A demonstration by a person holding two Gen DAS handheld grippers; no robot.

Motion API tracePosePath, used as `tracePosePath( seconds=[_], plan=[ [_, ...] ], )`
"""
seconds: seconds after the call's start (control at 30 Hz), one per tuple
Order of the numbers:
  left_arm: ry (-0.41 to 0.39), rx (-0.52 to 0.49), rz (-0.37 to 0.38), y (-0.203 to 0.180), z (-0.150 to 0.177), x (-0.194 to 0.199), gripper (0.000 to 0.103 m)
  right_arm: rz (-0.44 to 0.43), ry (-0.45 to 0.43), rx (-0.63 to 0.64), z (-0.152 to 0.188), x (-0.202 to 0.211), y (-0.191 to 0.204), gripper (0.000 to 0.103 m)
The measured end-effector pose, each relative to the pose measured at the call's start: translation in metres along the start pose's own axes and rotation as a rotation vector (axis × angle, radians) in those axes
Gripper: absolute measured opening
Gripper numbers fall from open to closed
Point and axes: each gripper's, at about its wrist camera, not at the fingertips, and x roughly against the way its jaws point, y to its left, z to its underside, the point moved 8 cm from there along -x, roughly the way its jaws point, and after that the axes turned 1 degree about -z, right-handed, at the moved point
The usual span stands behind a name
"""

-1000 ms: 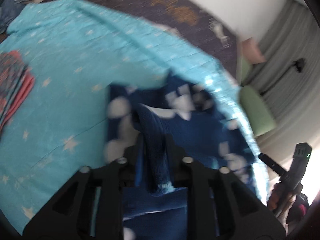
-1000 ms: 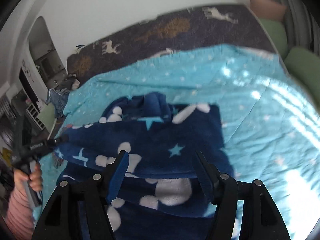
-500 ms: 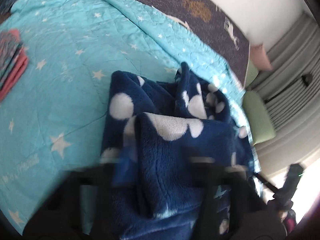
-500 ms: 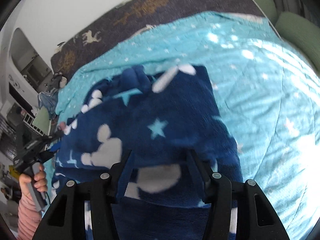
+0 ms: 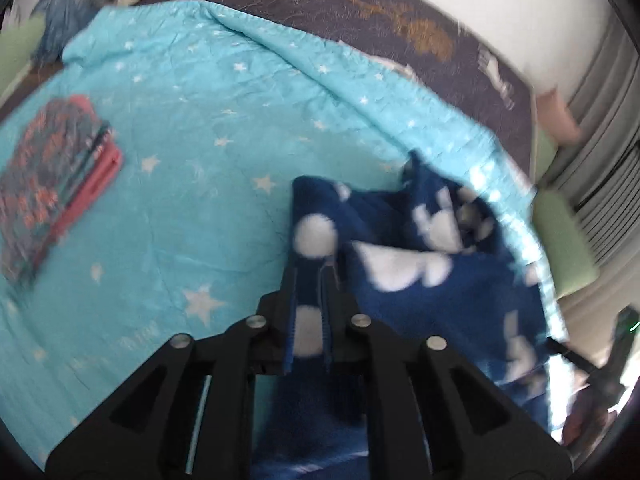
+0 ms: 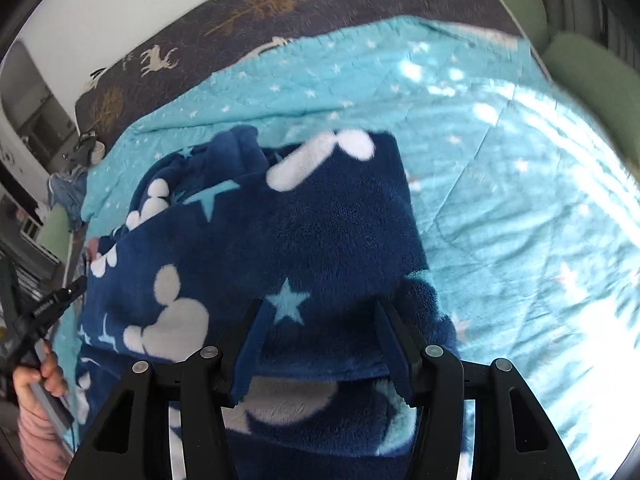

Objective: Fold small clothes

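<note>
Fleece garment (image 6: 280,248) | left gripper (image 5: 310,280) pinches its edge | right gripper (image 6: 320,320) half-wide over fabric, ungripped | risk: your fold slumps sideways.

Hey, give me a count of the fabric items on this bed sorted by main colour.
Navy: 1, fleece garment
Turquoise: 1, star quilt
Red patterned: 1, folded pile
Dark grey: 1, deer-print cover
Total: 4

Navy garment (image 6: 320,232) plush fleece; quilt (image 5: 200,120) smooth cloth, matt.
</note>
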Motion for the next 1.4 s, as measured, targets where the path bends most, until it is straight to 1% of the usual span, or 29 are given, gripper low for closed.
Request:
tracePosePath(
  seconds=[0.03, 0.1, 0.13, 0.2, 0.23, 0.27, 0.3, 0.33, 0.37, 0.4, 0.43, 0.47, 0.53, 0.6, 0.63, 0.67, 0.73, 0.77, 0.83, 0.9, 1.0, 1.1, 1.2, 1.3, 1.33, 1.4],
  plan=[
    [-0.018, -0.013, 0.040, -0.011, -0.003, 0.007, 0.015, -0.006, -0.015, 0.008, -0.002, 0.005, 0.003, 0.056],
    [-0.034, -0.077, 0.081, -0.038, -0.006, 0.013, 0.017, -0.051, -0.042, 0.021, -0.012, 0.014, 0.013, 0.056],
    [-0.033, -0.117, 0.106, -0.053, -0.005, 0.014, 0.021, -0.064, -0.054, 0.021, -0.018, 0.016, 0.017, 0.056],
    [-0.022, -0.174, 0.130, -0.077, -0.002, 0.006, 0.028, -0.075, -0.070, 0.014, -0.030, 0.016, 0.022, 0.056],
    [-0.012, -0.192, 0.125, -0.082, 0.002, 0.001, 0.031, -0.092, -0.072, 0.008, -0.039, 0.010, 0.027, 0.056],
    [0.011, -0.205, 0.102, -0.085, 0.007, -0.011, 0.031, -0.114, -0.069, -0.003, -0.045, 0.004, 0.030, 0.056],
    [0.044, -0.210, 0.070, -0.083, 0.012, -0.025, 0.031, -0.117, -0.057, -0.010, -0.049, -0.008, 0.030, 0.058],
    [0.095, -0.208, 0.016, -0.075, 0.021, -0.043, 0.031, -0.066, -0.027, -0.010, -0.048, -0.024, 0.024, 0.059],
    [0.143, -0.199, -0.019, -0.064, 0.031, -0.061, 0.030, -0.005, 0.017, -0.024, -0.044, -0.040, 0.015, 0.058],
    [0.140, -0.190, 0.003, -0.060, 0.035, -0.067, 0.030, 0.028, 0.074, -0.056, -0.035, -0.061, 0.003, 0.056],
    [0.106, -0.179, 0.026, -0.059, 0.034, -0.063, 0.029, 0.007, 0.075, -0.064, -0.032, -0.067, 0.001, 0.056],
    [0.103, -0.162, 0.031, -0.059, 0.034, -0.055, 0.029, -0.010, 0.026, -0.044, -0.031, -0.063, 0.001, 0.056],
    [0.118, -0.139, 0.052, -0.065, 0.034, -0.038, 0.029, 0.007, 0.002, -0.010, -0.027, -0.049, 0.005, 0.056],
    [0.090, -0.163, 0.103, -0.073, 0.032, -0.006, 0.031, 0.032, -0.030, 0.050, -0.019, -0.025, 0.012, 0.056],
    [0.073, -0.183, 0.114, -0.075, 0.035, 0.007, 0.034, 0.030, -0.036, 0.076, -0.013, -0.015, 0.014, 0.056],
    [0.048, -0.217, 0.119, -0.075, 0.038, 0.025, 0.037, 0.015, -0.035, 0.112, -0.002, 0.001, 0.018, 0.056],
    [0.012, -0.267, 0.116, -0.066, 0.052, 0.057, 0.052, -0.016, -0.036, 0.149, 0.014, 0.024, 0.021, 0.056],
    [0.007, -0.279, 0.122, -0.060, 0.059, 0.068, 0.054, -0.028, -0.038, 0.174, 0.027, 0.039, 0.020, 0.056],
    [0.013, -0.310, 0.142, -0.049, 0.088, 0.096, 0.058, -0.029, -0.040, 0.203, 0.049, 0.061, 0.017, 0.057],
    [0.027, -0.335, 0.146, -0.040, 0.115, 0.116, 0.059, -0.029, -0.036, 0.208, 0.075, 0.081, 0.015, 0.057],
    [0.061, -0.337, 0.171, -0.033, 0.153, 0.142, 0.059, -0.047, -0.031, 0.174, 0.109, 0.106, 0.009, 0.057],
    [0.088, -0.391, 0.204, -0.047, 0.189, 0.164, 0.059, -0.103, -0.028, 0.173, 0.140, 0.128, 0.021, 0.057],
    [0.125, -0.544, 0.237, -0.076, 0.232, 0.183, 0.059, -0.155, -0.011, 0.250, 0.169, 0.143, 0.046, 0.057],
    [0.181, -0.679, 0.293, -0.102, 0.279, 0.198, 0.060, -0.196, 0.018, 0.378, 0.205, 0.152, 0.081, 0.058],
    [0.195, -0.719, 0.298, -0.109, 0.295, 0.201, 0.060, -0.201, 0.026, 0.416, 0.218, 0.154, 0.089, 0.060],
    [0.205, -0.783, 0.281, -0.118, 0.318, 0.203, 0.060, -0.194, 0.038, 0.499, 0.247, 0.157, 0.103, 0.061]
  ],
)
